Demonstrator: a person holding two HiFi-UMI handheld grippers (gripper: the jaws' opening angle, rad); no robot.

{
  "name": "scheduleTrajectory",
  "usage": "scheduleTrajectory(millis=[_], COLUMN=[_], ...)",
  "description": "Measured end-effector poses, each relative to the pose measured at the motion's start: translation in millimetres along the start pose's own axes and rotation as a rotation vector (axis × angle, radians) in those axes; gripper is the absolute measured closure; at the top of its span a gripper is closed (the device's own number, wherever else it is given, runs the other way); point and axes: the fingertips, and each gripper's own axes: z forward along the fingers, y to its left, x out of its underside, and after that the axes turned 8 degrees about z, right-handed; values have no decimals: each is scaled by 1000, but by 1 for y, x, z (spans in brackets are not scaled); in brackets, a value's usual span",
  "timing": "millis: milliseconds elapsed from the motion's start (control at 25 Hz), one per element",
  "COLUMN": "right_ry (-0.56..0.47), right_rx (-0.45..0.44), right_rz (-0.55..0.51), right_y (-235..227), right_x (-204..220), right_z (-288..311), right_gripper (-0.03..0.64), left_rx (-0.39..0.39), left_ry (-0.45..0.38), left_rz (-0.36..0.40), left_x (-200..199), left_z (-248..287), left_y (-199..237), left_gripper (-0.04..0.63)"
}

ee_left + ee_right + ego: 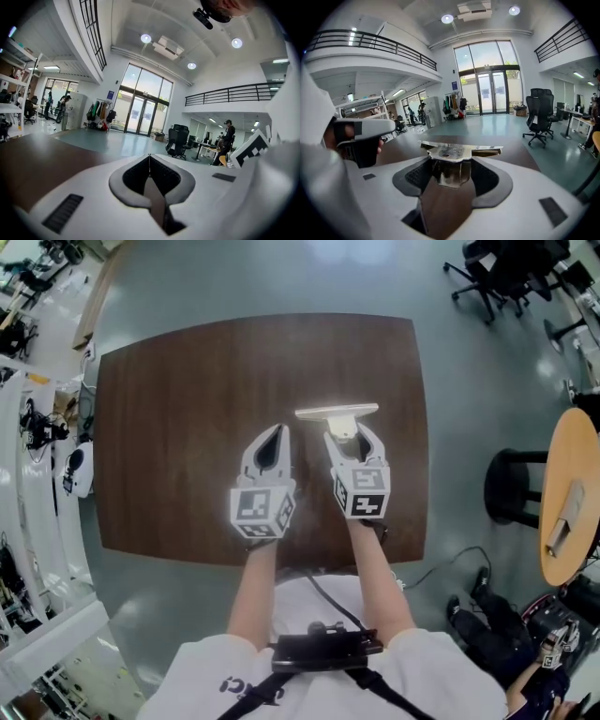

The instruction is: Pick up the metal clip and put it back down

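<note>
A shiny metal clip (pixel 337 412) with a wide flat bar across its far end sits at the tips of my right gripper (pixel 345 434), over the middle of the dark wooden table (pixel 178 409). In the right gripper view the clip (pixel 452 152) fills the gap between the jaws, whose pads close on its body from both sides. Whether it is clear of the tabletop I cannot tell. My left gripper (pixel 278 431) is just left of it, shut and empty; its tips (pixel 149 155) meet with nothing between them.
The table's front edge runs just behind both grippers, close to the person's body. A black stool (pixel 514 486) and a round light-wood table (pixel 574 493) stand to the right. Office chairs (pixel 497 273) are at the far right, shelving along the left.
</note>
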Motion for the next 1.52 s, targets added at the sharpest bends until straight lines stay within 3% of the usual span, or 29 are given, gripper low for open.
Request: scheduleTrajectory(millis=[280, 680, 1080, 1520], right_ry=[113, 286, 364, 354], right_rx=[-67, -43, 28, 34], right_rz=[-47, -26, -38, -17], right_y=[32, 48, 42, 50], right_x=[51, 141, 193, 198], right_z=[34, 66, 71, 51], right_gripper=[351, 351, 351, 351], left_rx=[-83, -158, -158, -103], left_ry=[36, 97, 140, 112], left_rz=[-38, -81, -96, -60], left_x=[28, 69, 100, 87], left_z=[-17, -46, -68, -90], left_y=[31, 63, 66, 59], left_gripper=[583, 583, 583, 583])
